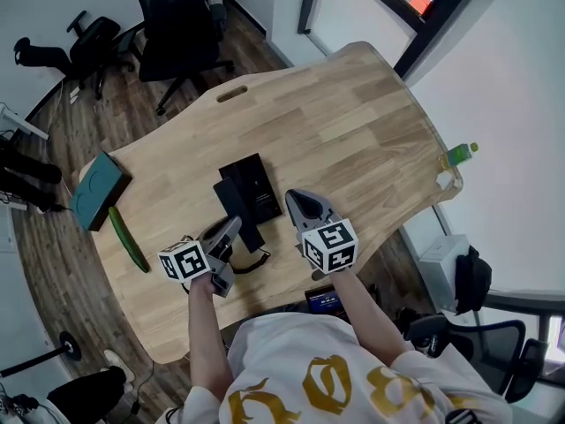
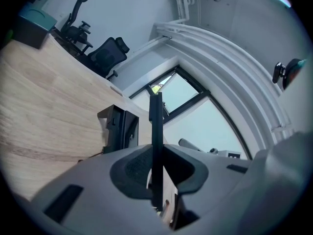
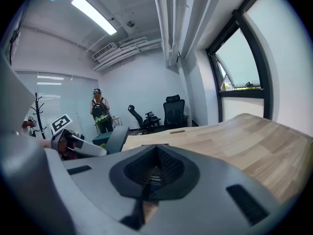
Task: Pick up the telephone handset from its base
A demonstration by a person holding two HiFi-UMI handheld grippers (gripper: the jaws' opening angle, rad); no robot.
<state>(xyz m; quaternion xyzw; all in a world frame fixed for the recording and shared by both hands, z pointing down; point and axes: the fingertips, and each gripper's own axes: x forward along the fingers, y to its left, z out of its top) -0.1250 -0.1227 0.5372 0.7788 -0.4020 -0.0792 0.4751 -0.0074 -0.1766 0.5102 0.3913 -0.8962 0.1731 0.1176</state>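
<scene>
Tongs of the left hand [image 2: 156, 173] are clamped on the slim black handset [image 2: 156, 126], close to the near edge of the desk [image 1: 353, 122]. Its long axis runs from that edge toward the far one, and the cord [image 1: 254, 261] loops at its near end. Right tongs [image 3: 155, 173] are together and empty, just right of the handset. Beyond it sits the base [image 1: 256, 179]; I judge the handset free of it. No brand is readable; the shirt [image 1: 335, 387] has gold letters, cut off.
</scene>
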